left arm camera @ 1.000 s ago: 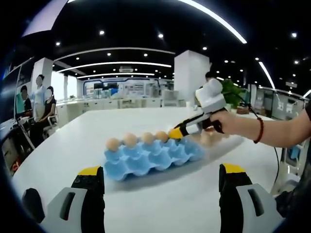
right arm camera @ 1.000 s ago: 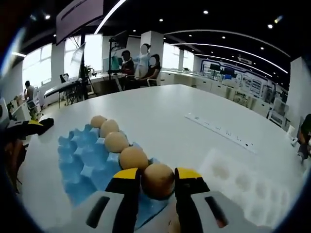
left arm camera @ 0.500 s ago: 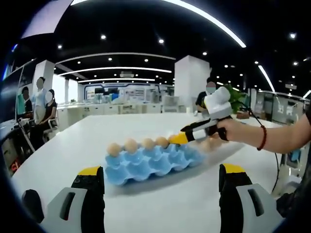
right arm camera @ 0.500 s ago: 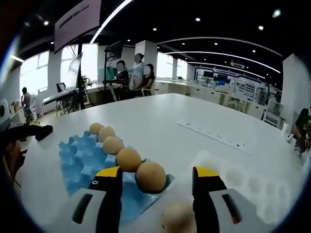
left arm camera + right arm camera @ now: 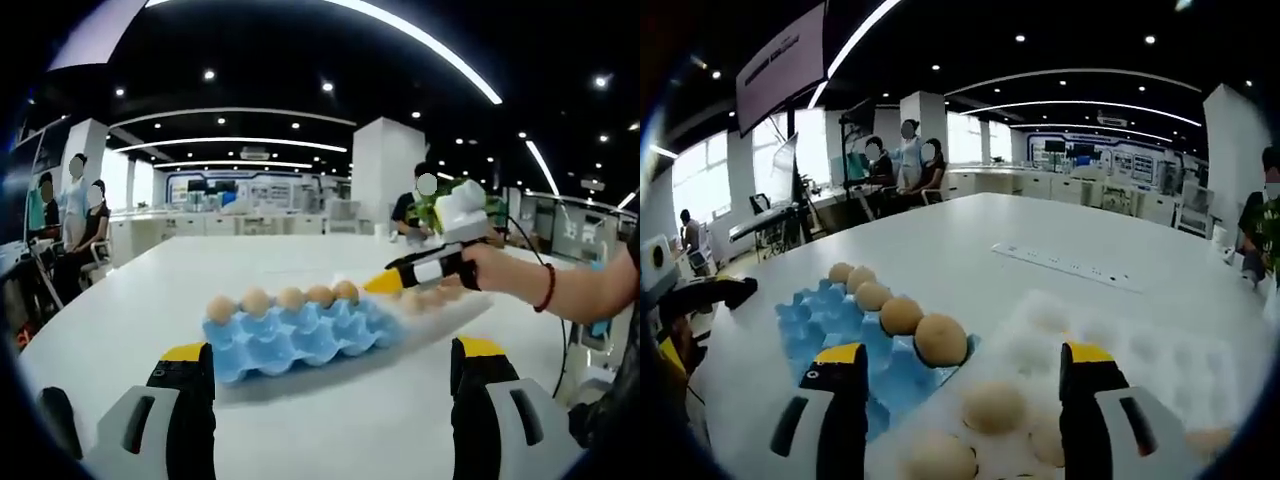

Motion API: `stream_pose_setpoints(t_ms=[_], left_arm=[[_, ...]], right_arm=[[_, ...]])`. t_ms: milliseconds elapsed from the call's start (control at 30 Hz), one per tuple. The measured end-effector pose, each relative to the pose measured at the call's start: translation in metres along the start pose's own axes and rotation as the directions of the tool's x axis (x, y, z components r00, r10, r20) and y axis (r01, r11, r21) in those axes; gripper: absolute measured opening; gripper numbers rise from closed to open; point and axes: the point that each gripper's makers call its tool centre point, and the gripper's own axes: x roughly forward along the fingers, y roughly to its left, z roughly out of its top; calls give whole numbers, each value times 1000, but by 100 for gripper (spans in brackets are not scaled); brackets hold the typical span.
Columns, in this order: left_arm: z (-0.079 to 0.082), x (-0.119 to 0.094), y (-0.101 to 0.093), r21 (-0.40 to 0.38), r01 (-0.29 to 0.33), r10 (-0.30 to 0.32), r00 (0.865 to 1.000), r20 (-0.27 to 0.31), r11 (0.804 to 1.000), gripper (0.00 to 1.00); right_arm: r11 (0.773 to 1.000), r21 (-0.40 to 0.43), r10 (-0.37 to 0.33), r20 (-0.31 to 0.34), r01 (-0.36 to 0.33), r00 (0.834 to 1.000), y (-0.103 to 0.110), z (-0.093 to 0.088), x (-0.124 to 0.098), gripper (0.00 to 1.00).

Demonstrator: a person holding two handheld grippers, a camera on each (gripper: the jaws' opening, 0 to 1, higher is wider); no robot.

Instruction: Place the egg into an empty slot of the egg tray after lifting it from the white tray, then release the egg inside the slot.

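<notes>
No writing is readable. The right gripper (image 5: 960, 375) hangs with jaws spread wide and empty above the white tray (image 5: 1120, 345), which holds several eggs. Five eggs line the far row of the blue egg tray (image 5: 830, 330) on the tabletop (image 5: 970, 230); the nearest egg (image 5: 941, 340) sits in its slot. The left gripper (image 5: 335, 385) is also spread wide, empty.

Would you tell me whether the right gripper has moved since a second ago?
Yes. The right gripper let go of the egg and backed off the blue egg tray, over the white tray.
</notes>
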Motion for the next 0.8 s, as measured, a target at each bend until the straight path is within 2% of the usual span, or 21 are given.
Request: stream_pose_setpoints(t_ms=[333, 533, 600, 800], left_arm=[[5, 0, -2, 7, 9, -9, 1000, 22, 1000, 100], [5, 2, -5, 12, 15, -15, 1000, 17, 1000, 100], [4, 3, -5, 13, 17, -17, 1000, 14, 1000, 100], [3, 4, -4, 15, 11, -11, 1000, 7, 1000, 100]], right_arm=[[1000, -10, -2, -21, 2, 1000, -1, -5, -12, 75], [1000, -15, -3, -53, 2, 999, -8, -11, -14, 65], [1000, -28, 0, -66, -2, 998, -9, -13, -14, 59], [998, -61, 7, -113, -14, 994, -5, -15, -14, 51]])
